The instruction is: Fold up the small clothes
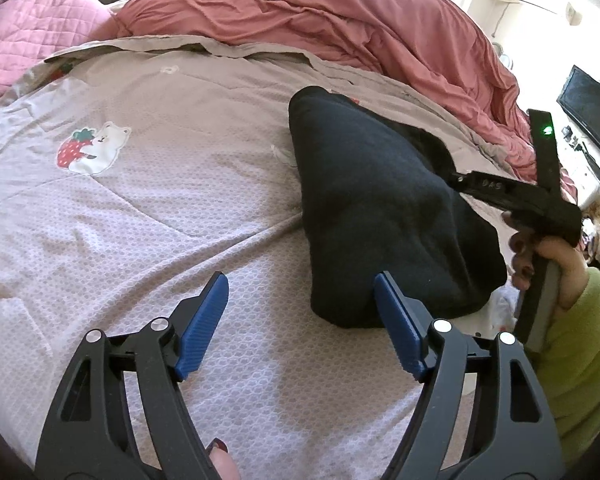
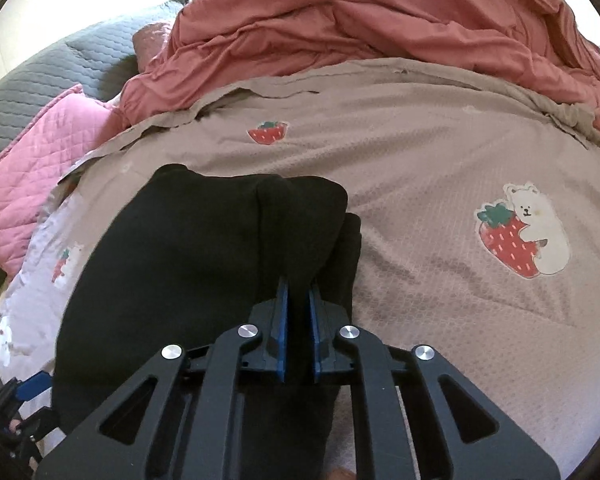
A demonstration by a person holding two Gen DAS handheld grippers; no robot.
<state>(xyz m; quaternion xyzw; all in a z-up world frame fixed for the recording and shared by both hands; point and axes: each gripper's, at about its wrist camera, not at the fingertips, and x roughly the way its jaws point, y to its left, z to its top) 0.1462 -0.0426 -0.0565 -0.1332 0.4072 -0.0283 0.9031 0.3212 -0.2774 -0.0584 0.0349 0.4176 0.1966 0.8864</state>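
While left tongs (image 1: 302,322) gape (empty), right tongs (image 2: 298,312) pinch black garment (image 2: 204,248).

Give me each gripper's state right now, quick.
Left gripper: open, holding nothing, its jaws beside the black garment.
Right gripper: shut on a fold of the black garment.

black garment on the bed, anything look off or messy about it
Nothing damaged. The black garment lies bunched rather than flat on the bedspread, one fold pinched in the right gripper; the left gripper is open beside it.
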